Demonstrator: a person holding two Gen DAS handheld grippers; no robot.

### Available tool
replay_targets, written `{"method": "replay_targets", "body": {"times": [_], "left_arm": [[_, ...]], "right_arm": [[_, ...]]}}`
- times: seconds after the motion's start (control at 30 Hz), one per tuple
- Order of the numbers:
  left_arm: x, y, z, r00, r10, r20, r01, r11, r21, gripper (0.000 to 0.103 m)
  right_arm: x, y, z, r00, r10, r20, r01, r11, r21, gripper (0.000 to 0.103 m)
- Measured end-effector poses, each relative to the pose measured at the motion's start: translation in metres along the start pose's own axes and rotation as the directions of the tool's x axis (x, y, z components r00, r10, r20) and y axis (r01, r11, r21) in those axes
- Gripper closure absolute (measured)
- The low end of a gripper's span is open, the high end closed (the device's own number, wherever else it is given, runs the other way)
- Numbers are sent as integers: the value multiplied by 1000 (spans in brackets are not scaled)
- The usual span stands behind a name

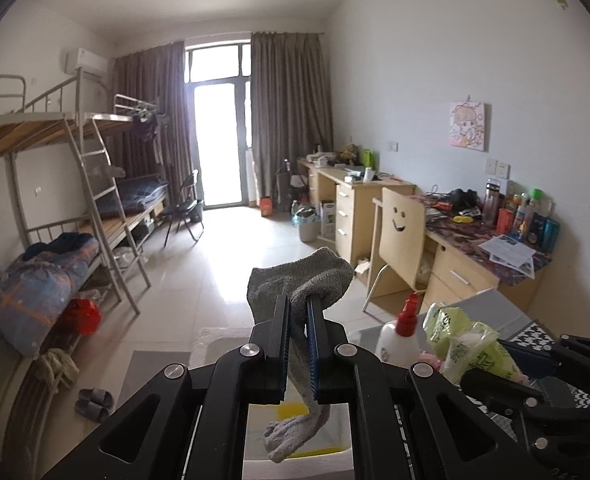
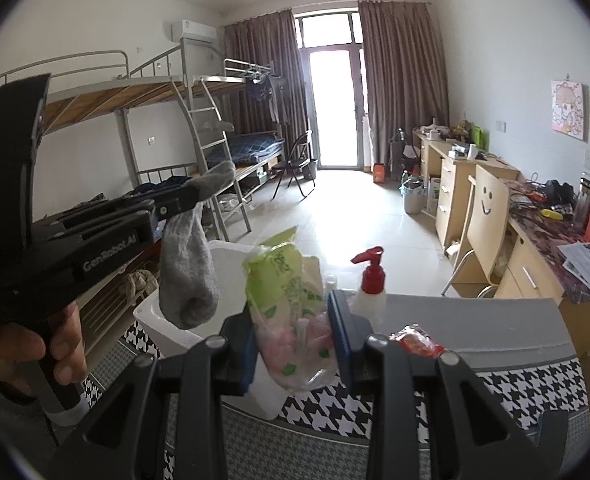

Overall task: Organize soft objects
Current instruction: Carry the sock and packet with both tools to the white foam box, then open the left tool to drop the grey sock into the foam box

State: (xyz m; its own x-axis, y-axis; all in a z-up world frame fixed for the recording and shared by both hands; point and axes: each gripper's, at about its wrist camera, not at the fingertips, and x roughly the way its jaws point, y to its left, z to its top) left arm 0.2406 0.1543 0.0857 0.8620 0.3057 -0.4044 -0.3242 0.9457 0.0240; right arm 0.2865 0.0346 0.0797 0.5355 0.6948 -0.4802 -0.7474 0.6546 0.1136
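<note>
Above white bin (image 2: 151, 312) | left tongs (image 1: 297, 312) clench grey sock (image 1: 299, 276) | right tongs (image 2: 295, 336) grip plastic bag (image 2: 291, 308)

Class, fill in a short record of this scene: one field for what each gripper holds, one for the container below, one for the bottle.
left gripper: shut on grey sock, hanging above the bin
right gripper: shut on green-printed plastic bag
container: white bin on houndstooth cloth
bottle: white pump bottle, red top, upright behind the bag
</note>
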Motion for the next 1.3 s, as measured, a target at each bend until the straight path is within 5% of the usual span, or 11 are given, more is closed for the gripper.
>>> {"method": "replay_targets", "body": {"times": [0.7, 0.83, 1.07, 1.3], "left_arm": [[36, 30, -31, 987, 51, -153, -55, 998, -26, 90], [32, 35, -34, 987, 57, -150, -63, 997, -34, 30], [20, 46, -38, 988, 98, -117, -103, 994, -41, 4], [8, 54, -46, 987, 122, -102, -126, 991, -41, 1]], "right_arm": [[23, 14, 6, 998, 47, -36, -48, 999, -27, 66], [27, 15, 7, 998, 46, -41, -47, 999, -24, 66], [32, 22, 8, 997, 54, -47, -55, 998, -31, 66], [42, 33, 9, 995, 74, -62, -76, 996, -40, 66]]}}
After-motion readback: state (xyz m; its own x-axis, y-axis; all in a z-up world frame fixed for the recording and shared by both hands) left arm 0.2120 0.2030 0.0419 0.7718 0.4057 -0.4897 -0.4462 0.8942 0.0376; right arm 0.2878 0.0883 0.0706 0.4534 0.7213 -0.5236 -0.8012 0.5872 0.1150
